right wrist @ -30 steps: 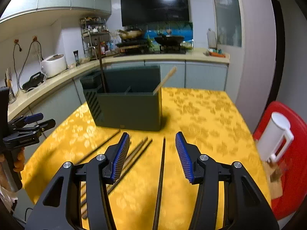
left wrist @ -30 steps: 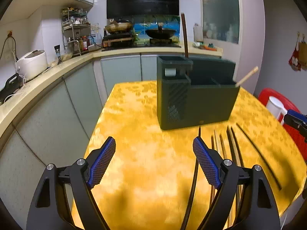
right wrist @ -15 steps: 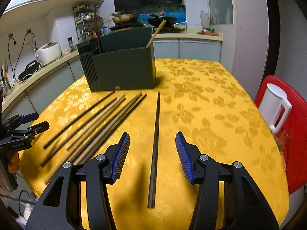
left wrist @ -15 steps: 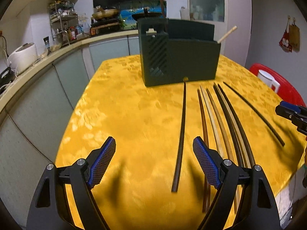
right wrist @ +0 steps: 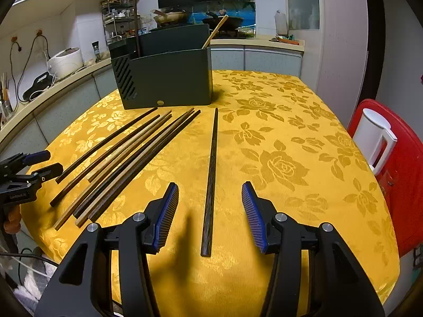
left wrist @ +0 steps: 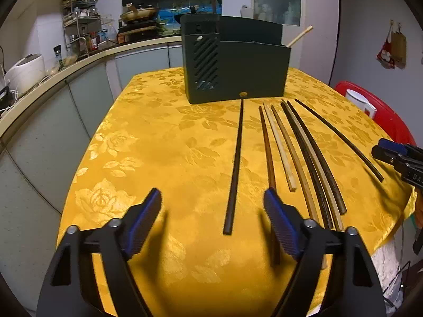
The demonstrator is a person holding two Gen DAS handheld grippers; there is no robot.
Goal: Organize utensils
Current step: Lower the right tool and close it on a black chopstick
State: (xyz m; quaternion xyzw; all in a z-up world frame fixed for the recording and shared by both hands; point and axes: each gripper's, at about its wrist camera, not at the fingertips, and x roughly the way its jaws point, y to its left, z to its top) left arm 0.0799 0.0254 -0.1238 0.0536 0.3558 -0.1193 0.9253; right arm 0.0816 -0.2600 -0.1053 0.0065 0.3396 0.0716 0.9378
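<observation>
A dark utensil holder (left wrist: 238,71) (right wrist: 166,79) stands on the yellow flowered tablecloth (left wrist: 158,145); one dark stick stands upright in it and a pale one leans out. Several chopsticks (left wrist: 290,145) (right wrist: 127,158) lie in a row in front of it. The left gripper (left wrist: 212,194) hovers low over the near end of a separate dark chopstick (left wrist: 236,158). Its jaws are closing with the stick between them, and the pads do not touch it. The right gripper (right wrist: 209,185) is open astride another lone dark chopstick (right wrist: 212,158), also without touching it.
A red chair with a white jug (right wrist: 375,137) (left wrist: 359,103) stands off the table's right side. Kitchen counter with a rice cooker (left wrist: 26,71) runs along the left. The table's near edge lies just under both grippers. Each gripper shows at the other view's margin.
Both grippers drew back from the holder and sank toward the table, so the chopsticks' near ends now lie between their jaws. The left jaws have narrowed a little.
</observation>
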